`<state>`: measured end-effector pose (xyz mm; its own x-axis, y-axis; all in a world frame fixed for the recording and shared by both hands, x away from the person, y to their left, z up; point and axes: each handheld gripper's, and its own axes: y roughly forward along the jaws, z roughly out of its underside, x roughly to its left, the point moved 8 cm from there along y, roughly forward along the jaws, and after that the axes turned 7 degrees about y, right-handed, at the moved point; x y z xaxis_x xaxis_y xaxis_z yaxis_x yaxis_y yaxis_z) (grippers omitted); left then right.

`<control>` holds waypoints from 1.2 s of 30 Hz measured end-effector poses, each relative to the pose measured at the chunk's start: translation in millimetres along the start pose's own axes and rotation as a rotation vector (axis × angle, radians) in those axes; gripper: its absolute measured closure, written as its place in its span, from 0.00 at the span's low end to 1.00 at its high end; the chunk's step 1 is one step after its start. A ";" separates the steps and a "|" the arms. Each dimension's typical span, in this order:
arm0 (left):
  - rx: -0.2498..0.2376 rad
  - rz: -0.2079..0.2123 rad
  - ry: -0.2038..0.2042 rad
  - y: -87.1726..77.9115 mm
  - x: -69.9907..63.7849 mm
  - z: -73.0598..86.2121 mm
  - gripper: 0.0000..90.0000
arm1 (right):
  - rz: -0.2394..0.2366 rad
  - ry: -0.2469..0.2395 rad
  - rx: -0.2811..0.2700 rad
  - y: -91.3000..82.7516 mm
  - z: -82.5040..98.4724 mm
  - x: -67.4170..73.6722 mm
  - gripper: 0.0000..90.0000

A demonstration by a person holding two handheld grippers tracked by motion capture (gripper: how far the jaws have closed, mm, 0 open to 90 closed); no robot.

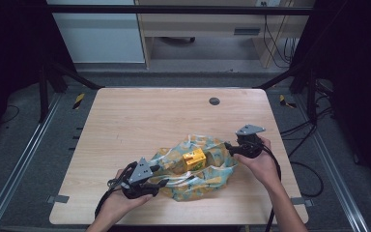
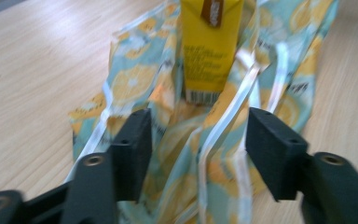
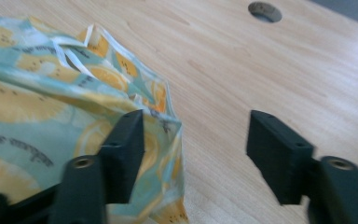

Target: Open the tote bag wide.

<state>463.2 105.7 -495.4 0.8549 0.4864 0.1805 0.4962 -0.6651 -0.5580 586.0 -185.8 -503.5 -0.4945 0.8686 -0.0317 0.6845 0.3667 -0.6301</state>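
Both grippers' jaws stand open: the left gripper [image 1: 160, 180] over the lemon-print bag's [image 1: 212, 181] near edge, the right gripper [image 1: 228, 145] beside its far edge. The bag lies on the bench [image 1: 125, 121] around a yellow carton [image 1: 193, 159]. I think the loose plastic may collapse and the carton tip.

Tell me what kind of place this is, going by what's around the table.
Probably a lab or recording workspace rather than a home. A bare wooden table with a cable hole stands inside a black metal frame, loose cables trail over grey floor, and plain office furniture stands behind it.
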 end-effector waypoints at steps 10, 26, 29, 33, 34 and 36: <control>-0.047 -0.016 -0.053 -15.4 15.6 -31.5 0.21 | 0.018 0.003 -0.095 -33.1 -34.3 7.2 0.17; -0.057 -0.123 -0.102 -60.8 64.8 -36.2 0.10 | 0.053 0.020 -0.194 -98.0 -44.1 8.0 0.08; -0.038 -0.164 -0.111 -65.5 78.5 -24.1 0.08 | 0.064 0.052 -0.209 -103.7 -33.8 4.3 0.07; -0.008 -0.219 -0.161 -67.2 99.8 5.5 0.07 | 0.081 0.097 -0.205 -99.9 -11.2 1.0 0.07; -0.003 -0.230 -0.174 -67.2 103.6 12.1 0.07 | 0.088 0.110 -0.203 -96.9 -5.0 -0.4 0.07; 0.006 -0.250 -0.216 -67.0 112.4 30.2 0.07 | 0.106 0.129 -0.177 -90.5 6.9 -3.8 0.07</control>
<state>521.5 222.0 -462.2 0.6549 0.7433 0.1367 0.6848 -0.5072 -0.5232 522.2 -224.6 -451.7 -0.3504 0.9365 0.0161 0.8175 0.3142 -0.4826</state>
